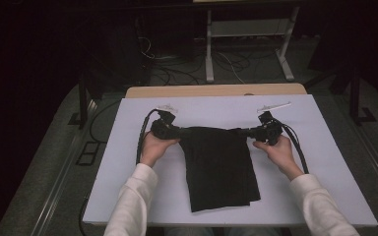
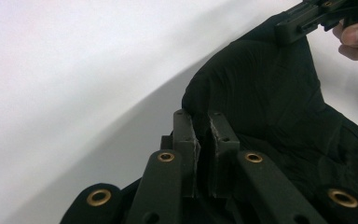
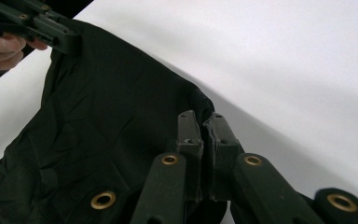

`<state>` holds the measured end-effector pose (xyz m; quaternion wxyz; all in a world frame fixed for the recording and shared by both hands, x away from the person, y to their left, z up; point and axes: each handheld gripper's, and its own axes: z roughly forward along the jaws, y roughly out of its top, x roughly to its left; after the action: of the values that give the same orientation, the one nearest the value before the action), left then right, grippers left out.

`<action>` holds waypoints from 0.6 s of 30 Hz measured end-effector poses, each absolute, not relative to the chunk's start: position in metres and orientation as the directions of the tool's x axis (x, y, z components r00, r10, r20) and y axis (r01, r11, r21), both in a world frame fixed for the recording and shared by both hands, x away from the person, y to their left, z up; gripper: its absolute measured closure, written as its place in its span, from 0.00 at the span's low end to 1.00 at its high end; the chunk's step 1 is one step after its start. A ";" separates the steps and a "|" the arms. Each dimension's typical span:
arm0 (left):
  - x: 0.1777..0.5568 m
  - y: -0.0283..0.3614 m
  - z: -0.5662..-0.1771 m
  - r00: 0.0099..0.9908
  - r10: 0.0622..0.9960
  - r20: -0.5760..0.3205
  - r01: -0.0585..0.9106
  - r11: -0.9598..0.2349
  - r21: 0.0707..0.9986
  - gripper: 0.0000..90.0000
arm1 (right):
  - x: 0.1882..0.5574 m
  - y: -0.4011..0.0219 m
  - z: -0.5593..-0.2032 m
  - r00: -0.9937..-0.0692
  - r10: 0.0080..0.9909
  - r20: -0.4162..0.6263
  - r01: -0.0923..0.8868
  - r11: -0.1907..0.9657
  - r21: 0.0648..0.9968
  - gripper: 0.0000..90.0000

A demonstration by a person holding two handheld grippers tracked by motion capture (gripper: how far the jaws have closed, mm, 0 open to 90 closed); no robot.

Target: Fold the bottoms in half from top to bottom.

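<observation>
A cloth (image 1: 220, 167) lay on the middle of the bench (image 1: 128, 167), its far edge lifted. The left tongs (image 1: 184, 132) pinched its far left corner, the right tongs (image 1: 242, 132) its far right corner, facing each other.

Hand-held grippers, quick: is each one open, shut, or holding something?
Left hand-held gripper: shut on one top corner of the black cloth.
Right hand-held gripper: shut on the cloth's other top corner.
</observation>
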<state>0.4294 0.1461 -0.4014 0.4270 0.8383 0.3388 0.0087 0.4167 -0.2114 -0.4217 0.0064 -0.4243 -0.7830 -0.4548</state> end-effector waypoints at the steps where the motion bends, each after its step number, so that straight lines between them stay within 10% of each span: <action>1: 0.432 0.146 -0.401 0.772 0.576 -0.271 0.558 -0.409 0.722 0.92 | 0.419 -0.212 -0.422 -0.634 0.660 0.403 0.675 0.218 0.705 0.94; 18: 0.463 0.143 -0.407 0.751 0.605 -0.263 0.567 -0.387 0.728 0.92 | 0.447 -0.213 -0.427 -0.584 0.705 0.402 0.692 0.174 0.700 0.94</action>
<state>0.4628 0.1431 -0.4069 0.4277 0.8323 0.3519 0.0225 0.4472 -0.2127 -0.4270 -0.0072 -0.4558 -0.7663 -0.4528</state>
